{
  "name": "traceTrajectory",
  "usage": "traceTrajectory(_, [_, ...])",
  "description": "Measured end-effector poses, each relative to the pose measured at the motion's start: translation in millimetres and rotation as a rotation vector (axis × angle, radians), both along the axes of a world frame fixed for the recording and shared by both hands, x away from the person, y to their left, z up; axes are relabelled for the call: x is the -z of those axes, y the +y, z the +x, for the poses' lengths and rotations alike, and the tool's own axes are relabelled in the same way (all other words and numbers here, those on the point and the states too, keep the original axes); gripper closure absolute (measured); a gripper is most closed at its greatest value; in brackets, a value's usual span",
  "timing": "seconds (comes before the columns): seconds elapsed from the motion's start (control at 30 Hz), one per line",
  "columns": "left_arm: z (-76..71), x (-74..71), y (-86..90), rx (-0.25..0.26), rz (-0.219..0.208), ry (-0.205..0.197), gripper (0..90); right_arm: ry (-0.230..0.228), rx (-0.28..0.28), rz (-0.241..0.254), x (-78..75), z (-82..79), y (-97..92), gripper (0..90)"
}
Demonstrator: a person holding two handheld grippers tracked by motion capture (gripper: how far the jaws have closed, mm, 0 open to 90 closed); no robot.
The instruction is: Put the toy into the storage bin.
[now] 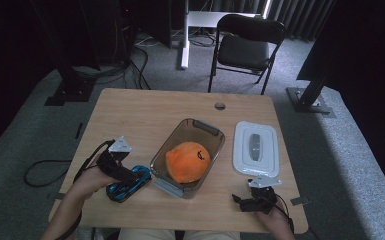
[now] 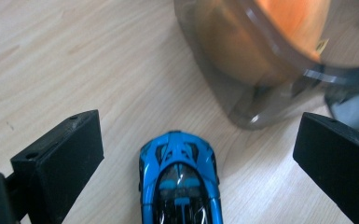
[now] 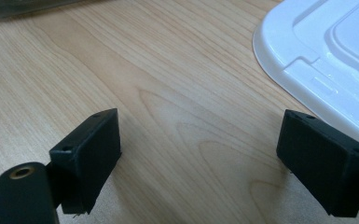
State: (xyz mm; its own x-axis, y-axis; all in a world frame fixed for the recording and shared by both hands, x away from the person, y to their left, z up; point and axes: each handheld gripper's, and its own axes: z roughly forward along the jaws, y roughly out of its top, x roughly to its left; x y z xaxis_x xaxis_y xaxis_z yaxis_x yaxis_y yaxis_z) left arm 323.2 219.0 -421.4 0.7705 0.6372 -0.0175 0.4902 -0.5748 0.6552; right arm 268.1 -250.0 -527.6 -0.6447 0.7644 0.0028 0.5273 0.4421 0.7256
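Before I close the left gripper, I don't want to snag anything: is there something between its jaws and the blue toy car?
Nothing visible. The left gripper is open, and the blue toy car lies between its jaws on bare wood. The smoky container sits just beyond the car's nose.

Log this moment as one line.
left hand-held gripper: open, astride blue toy car | right hand-held gripper: open, empty, beside white lid | orange plush in clear box
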Motion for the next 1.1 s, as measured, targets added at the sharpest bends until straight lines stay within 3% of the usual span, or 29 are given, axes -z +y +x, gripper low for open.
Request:
traceTrajectory(0.23, [-4.2, 13.2, 9.1, -0.039, -0.001, 0.016, 2.2, 0.0, 0.0, 0.0, 0.0, 0.0, 0.0, 13.1])
traceTrajectory(0.67, [-13.1, 36.9, 12.7, -0.08, 0.04, 0.04, 2.2, 0.0, -0.001, 0.0, 0.0, 0.0, -0.1, 13.1])
traceTrajectory(0.7, [-13.8, 41.0, 12.5, -0.091, 0.06, 0.044, 2.2, 0.0, 0.0, 0.0, 0.0, 0.0, 0.0, 13.1])
traceTrajectory(0.83, [-16.3, 47.5, 13.5, -0.098, 0.063, 0.053, 2.3, 0.001, 0.0, -0.001, -0.1, 0.0, -0.1, 13.1])
traceTrajectory(0.93, [-16.8, 53.9, 12.3, -0.11, 0.099, 0.058, 2.2, 0.001, 0.001, 0.001, 0.0, 0.0, 0.1, 13.1])
traceTrajectory(1.0, [-16.7, 57.9, 11.7, -0.099, 0.102, 0.074, 2.2, 0.001, 0.001, 0.001, 0.0, 0.0, 0.1, 13.1])
traceTrajectory(1.1, [-16.0, 63.5, 9.3, -0.125, 0.145, 0.078, 2.2, 0.001, 0.001, 0.001, 0.0, 0.0, 0.0, 13.1])
